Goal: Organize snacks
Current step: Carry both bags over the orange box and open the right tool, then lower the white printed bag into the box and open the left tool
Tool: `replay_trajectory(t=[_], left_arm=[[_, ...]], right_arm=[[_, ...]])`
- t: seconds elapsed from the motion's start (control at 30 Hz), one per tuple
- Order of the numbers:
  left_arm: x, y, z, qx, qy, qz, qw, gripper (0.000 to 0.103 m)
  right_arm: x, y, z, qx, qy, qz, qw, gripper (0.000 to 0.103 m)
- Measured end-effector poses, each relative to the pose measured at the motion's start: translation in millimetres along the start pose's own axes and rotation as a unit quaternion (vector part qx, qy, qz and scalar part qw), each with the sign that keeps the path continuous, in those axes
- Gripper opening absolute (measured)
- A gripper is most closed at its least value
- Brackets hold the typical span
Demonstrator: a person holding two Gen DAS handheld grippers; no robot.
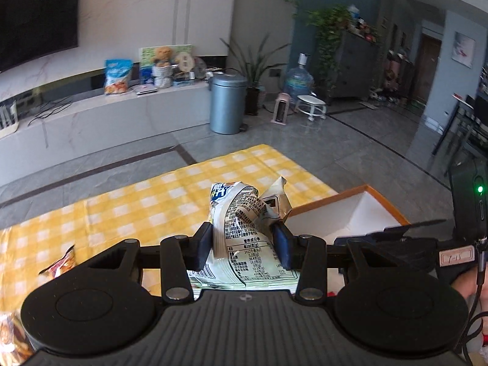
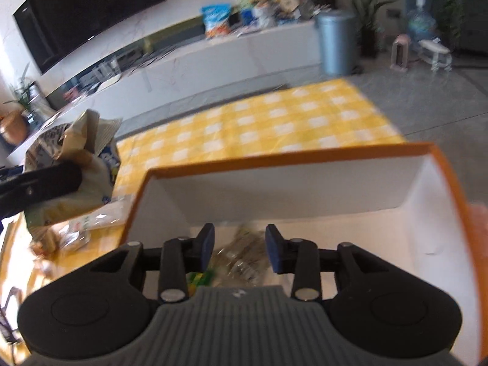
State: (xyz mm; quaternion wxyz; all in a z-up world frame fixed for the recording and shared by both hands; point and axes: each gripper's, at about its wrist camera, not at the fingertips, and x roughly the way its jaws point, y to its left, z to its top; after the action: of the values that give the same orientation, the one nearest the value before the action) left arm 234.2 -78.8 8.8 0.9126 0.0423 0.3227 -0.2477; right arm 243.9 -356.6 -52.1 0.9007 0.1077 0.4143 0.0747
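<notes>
My left gripper point(image 1: 243, 241) is shut on a crumpled white and green snack bag point(image 1: 244, 213) with a printed nutrition table, held up above the yellow checked cloth point(image 1: 137, 201). The same bag point(image 2: 76, 177) shows at the left of the right wrist view, pinched by a black finger point(image 2: 39, 183). An orange-rimmed white box point(image 2: 289, 155) stands to the right of the bag; its wall point(image 1: 344, 213) also shows in the left wrist view. My right gripper point(image 2: 239, 244) hangs open inside the box. A clear snack packet point(image 2: 241, 253) lies on the box floor under its jaws, untouched by the pads.
More snack packets lie on the cloth at the left point(image 1: 58, 265) point(image 2: 76, 231). Beyond the cloth are grey floor tiles, a low white TV bench point(image 1: 106, 122) and a grey bin point(image 1: 227, 103). A hand point(image 1: 466, 283) shows at the right edge.
</notes>
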Motion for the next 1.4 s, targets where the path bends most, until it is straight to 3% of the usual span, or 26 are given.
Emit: replay_trajectory(t=[0.13,0.27,0.47,0.7,0.87,1.03,1.17,1.4], left_arm=[[25,-28,5,0.038,0.024,-0.029,0.9986,0.049],[67,-50,0,0.051,0.075,-0.059,0.9942,0.049],[117,-73,-12,0.075,0.126,-0.073,0.9866,0.048],[143,-88,-28,0.087,0.163,-0.083,0.9793,0.048],[138,-94,-34,0.099,0.168,-0.074,0.978,0.05],[127,-95,-33,0.106,0.159,-0.082,0.9781,0.072],[112,-95,-31,0.115,0.144,-0.073,0.9802,0.073],[54,-85,-30,0.103,0.083,-0.047,0.9901,0.073]], right_arm=[[-21,-32,-3,0.027,-0.023,-0.033,0.999,0.036],[-30,-57,-7,0.052,-0.028,-0.049,0.997,0.036],[-32,-77,-19,0.069,-0.032,-0.069,0.995,0.037],[-27,-92,-26,0.09,-0.019,-0.069,0.993,0.037],[-23,-91,-29,0.088,-0.011,-0.068,0.994,0.039],[-23,-89,-31,0.089,-0.008,-0.065,0.994,0.043],[-28,-83,-30,0.082,-0.013,-0.071,0.994,0.045],[-45,-70,-32,0.077,-0.027,-0.055,0.995,0.051]])
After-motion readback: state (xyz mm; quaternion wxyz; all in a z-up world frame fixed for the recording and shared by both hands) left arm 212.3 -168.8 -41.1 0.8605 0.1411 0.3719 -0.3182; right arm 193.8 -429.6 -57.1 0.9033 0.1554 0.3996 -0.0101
